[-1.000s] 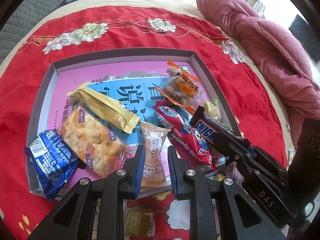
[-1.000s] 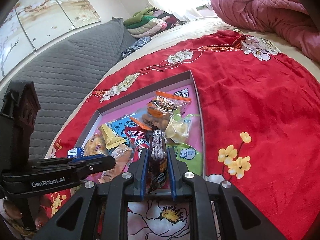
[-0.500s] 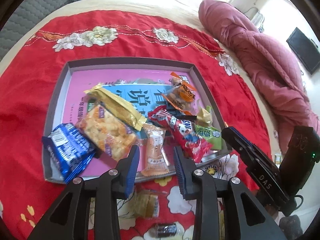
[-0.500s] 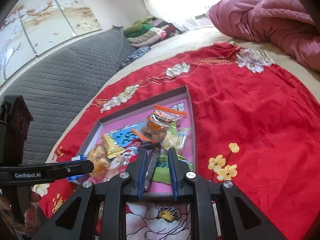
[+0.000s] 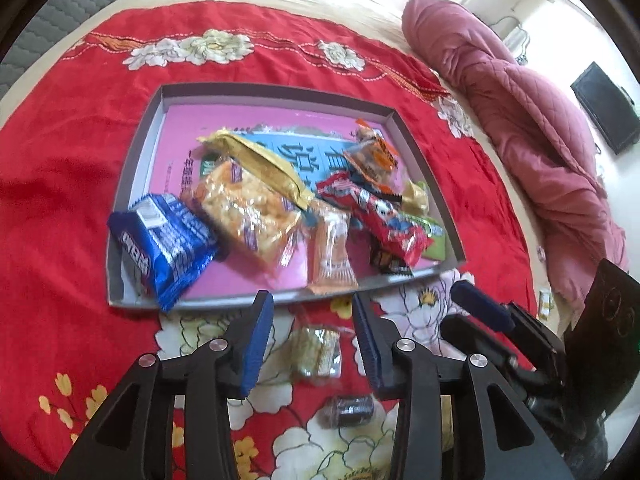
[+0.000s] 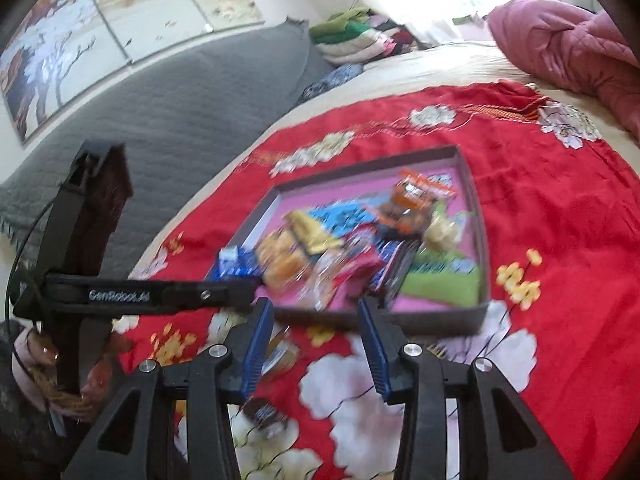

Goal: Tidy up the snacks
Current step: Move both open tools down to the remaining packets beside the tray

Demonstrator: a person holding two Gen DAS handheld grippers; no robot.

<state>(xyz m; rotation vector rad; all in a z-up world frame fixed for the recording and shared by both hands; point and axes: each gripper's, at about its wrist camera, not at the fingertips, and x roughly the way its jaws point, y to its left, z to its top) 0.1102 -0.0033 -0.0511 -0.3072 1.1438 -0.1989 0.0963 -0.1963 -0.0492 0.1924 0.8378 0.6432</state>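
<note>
A grey-rimmed tray [image 5: 276, 92] with a pink floor lies on the red flowered cloth. It holds a blue packet [image 5: 164, 240], a cracker packet [image 5: 248, 208], a gold packet [image 5: 260, 164], a beige candy packet [image 5: 332, 248], a red packet [image 5: 376, 216] and a dark chocolate bar [image 5: 390, 262]. My left gripper [image 5: 312, 304] hangs just in front of the tray's near wall, its jaws opening with nothing between them. My right gripper [image 6: 315, 312] is likewise back from the tray [image 6: 440, 320], jaws opening and empty, with the chocolate bar [image 6: 396, 268] lying in the tray beyond.
On the cloth in front of the tray lie a small greenish packet [image 5: 316, 352] and a dark wrapped candy [image 5: 348, 410]. A pink quilt [image 5: 520, 120] is heaped at the right. A grey padded surface [image 6: 180, 120] and folded clothes [image 6: 352, 36] lie behind.
The left gripper let go of the beige candy packet and the right let go of the chocolate bar, both left in the tray. Both grippers pulled back toward me and widened.
</note>
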